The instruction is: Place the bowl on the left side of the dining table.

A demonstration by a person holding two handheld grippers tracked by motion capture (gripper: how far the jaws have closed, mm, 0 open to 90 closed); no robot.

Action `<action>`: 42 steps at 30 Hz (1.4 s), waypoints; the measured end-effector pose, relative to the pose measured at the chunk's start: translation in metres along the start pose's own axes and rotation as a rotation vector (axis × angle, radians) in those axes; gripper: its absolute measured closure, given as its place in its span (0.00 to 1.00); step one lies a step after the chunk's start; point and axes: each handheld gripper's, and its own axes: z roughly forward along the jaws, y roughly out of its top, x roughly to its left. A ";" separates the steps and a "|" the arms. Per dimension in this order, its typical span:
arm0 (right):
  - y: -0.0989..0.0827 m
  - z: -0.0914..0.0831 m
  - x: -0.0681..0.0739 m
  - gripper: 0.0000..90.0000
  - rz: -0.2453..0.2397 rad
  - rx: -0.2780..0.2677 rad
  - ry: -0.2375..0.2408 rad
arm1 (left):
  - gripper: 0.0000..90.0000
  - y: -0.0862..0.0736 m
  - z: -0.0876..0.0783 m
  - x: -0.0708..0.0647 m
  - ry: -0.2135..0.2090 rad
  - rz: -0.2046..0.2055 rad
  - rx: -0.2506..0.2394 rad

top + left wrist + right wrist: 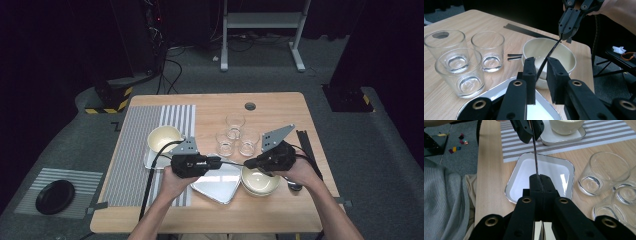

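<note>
Chopstick [547, 58] hung over our white tray [554, 170]: the right tool [539, 178] pinched one end tight, our left tool [541, 68] stood slightly apart around it

Black chopstick [547, 58], cream bowl [564, 56], grey-striped mat [150, 145]

Look at the frame's centre: three glasses [235, 136] cluster on your table [280, 220]. At centre-left a cream cup [163, 137] sits on a small tray [150, 161], over a striped mat [145, 150]. Lower centre lies a white plate [220, 187], with stacked bowls [260, 182] just to its right. At lower left, on the floor, a black dish [55, 196] rests on another mat [30, 202].
</note>
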 end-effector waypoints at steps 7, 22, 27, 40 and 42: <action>0.000 0.000 -0.001 1.00 -0.010 -0.003 -0.002 | 0.88 0.000 0.000 0.000 -0.010 -0.004 -0.001; -0.001 0.002 -0.007 0.99 -0.033 -0.009 -0.017 | 0.92 0.000 0.000 -0.001 -0.023 -0.008 -0.005; -0.001 0.003 -0.007 0.98 -0.004 -0.002 -0.018 | 0.94 0.000 -0.001 0.000 -0.037 0.003 -0.004; -0.004 -0.001 -0.012 0.93 0.024 -0.028 -0.045 | 0.99 0.004 -0.006 -0.006 -0.013 0.015 -0.011; -0.005 -0.001 -0.012 0.90 0.017 -0.042 -0.056 | 0.99 0.004 -0.006 -0.006 -0.006 0.012 -0.014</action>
